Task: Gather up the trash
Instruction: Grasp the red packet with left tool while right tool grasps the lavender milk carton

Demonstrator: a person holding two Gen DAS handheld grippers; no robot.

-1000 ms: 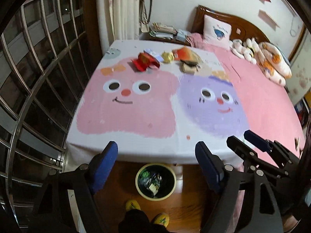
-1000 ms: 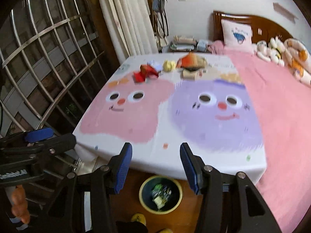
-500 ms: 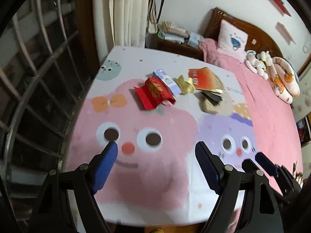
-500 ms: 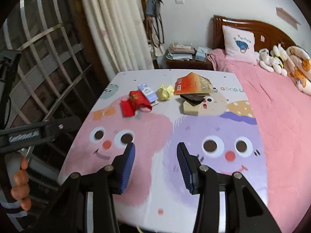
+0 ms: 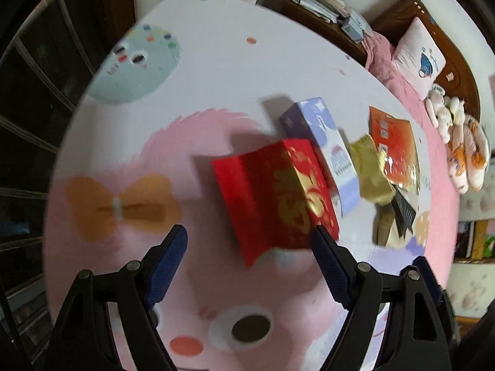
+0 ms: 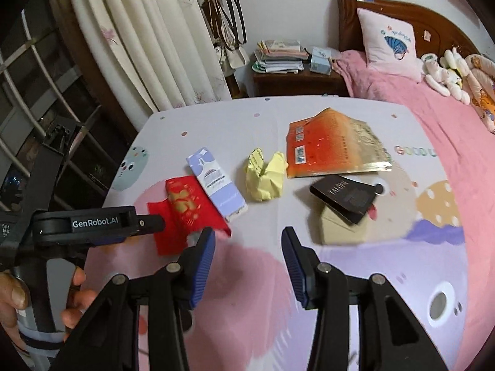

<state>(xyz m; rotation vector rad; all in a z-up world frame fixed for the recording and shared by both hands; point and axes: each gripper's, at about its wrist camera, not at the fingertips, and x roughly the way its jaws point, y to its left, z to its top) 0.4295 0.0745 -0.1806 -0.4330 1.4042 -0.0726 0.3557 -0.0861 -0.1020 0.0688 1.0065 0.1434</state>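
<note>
Trash now lies close — both grippers have swung in over the bed. Left gripper (image 5: 247,241) gapes empty beside the red packet (image 5: 275,194); right gripper (image 6: 247,247), part-open, holds nothing — first pickup looks imminent.

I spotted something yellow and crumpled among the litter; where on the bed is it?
In the right wrist view the crumpled yellow paper lies mid-bedspread, between the lilac box on its left and the orange foil bag on its right.

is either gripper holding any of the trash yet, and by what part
Nothing is held. The left gripper is open just short of the red envelope; the right gripper is open over bare bedspread.
</note>
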